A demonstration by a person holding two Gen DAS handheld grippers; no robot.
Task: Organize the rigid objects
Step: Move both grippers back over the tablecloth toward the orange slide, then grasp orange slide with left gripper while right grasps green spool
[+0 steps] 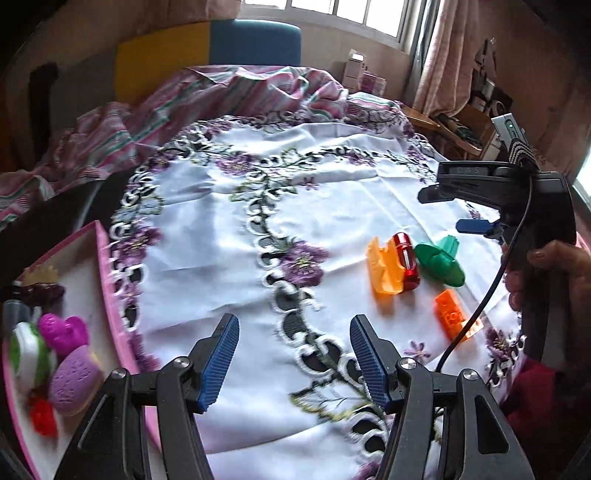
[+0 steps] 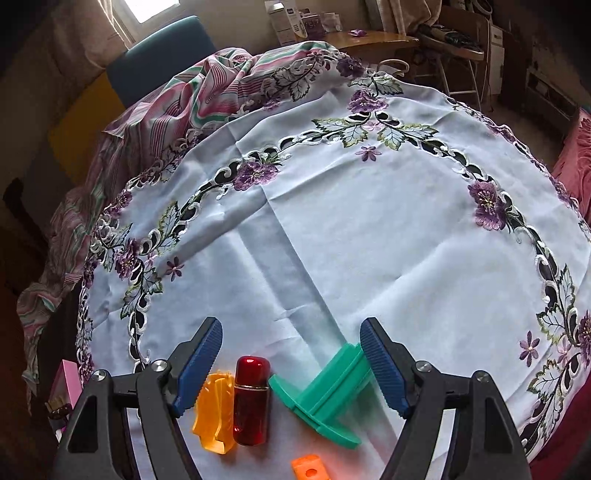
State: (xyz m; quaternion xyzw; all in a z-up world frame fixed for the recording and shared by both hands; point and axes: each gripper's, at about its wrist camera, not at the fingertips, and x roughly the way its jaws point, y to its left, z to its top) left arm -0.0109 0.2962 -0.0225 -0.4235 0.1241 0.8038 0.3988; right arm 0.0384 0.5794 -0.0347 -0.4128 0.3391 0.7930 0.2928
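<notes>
Very little can be read. The black body of the right gripper point(image 1: 476, 184), seen from the left wrist camera above the green plastic piece point(image 1: 441, 260), carries faint embossed letters too blurred to make out. The small orange block point(image 1: 452, 314), just below that green piece, has raised markings that stay unclear. The printing on the boxes point(image 2: 291, 20) on the far desk is too small to read.
</notes>
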